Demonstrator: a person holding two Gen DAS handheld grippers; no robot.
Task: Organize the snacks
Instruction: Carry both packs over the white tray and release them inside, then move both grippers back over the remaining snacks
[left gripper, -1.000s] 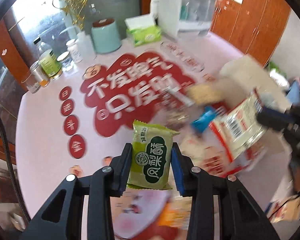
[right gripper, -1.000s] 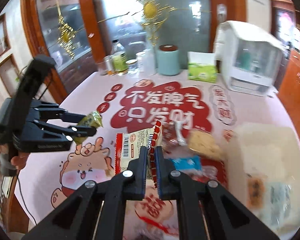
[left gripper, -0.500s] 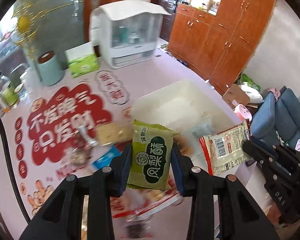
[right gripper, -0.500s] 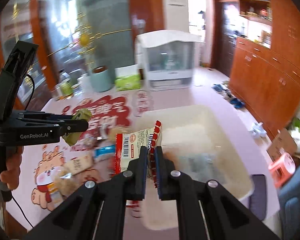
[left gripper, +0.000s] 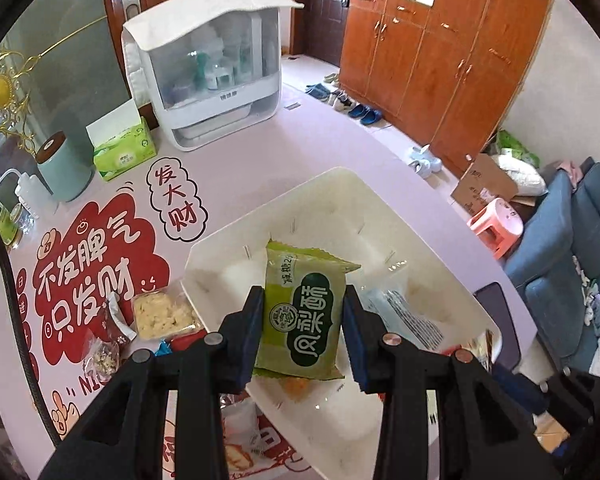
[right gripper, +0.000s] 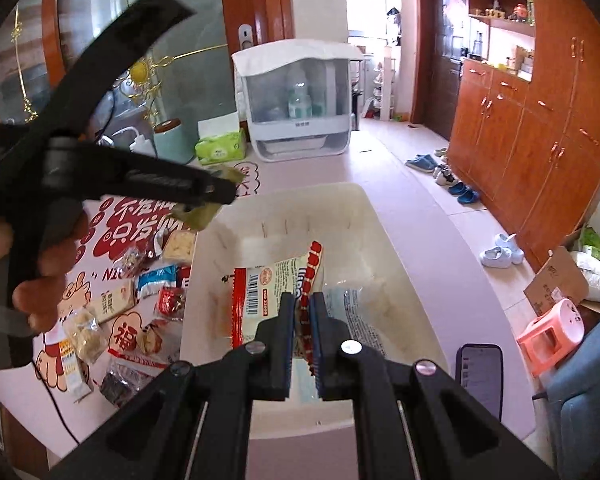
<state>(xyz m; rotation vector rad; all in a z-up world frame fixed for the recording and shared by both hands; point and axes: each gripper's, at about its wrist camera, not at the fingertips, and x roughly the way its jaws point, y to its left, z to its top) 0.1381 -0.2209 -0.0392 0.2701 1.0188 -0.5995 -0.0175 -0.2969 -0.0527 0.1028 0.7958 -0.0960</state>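
Note:
My left gripper is shut on a green pineapple-cake packet and holds it above the white plastic bin. My right gripper is shut on a red-and-white snack packet, also held over the bin. The left gripper shows in the right wrist view, over the bin's left rim, with the green packet in it. A pale blue packet lies in the bin. Several loose snacks lie on the table left of the bin.
A white dish cabinet, a green tissue pack and a teal canister stand at the table's far side. A phone lies right of the bin. A pink stool and shoes are on the floor.
Both grippers have moved right from the snack pile to above the bin, each still holding its packet. The view has swung toward the cabinets.

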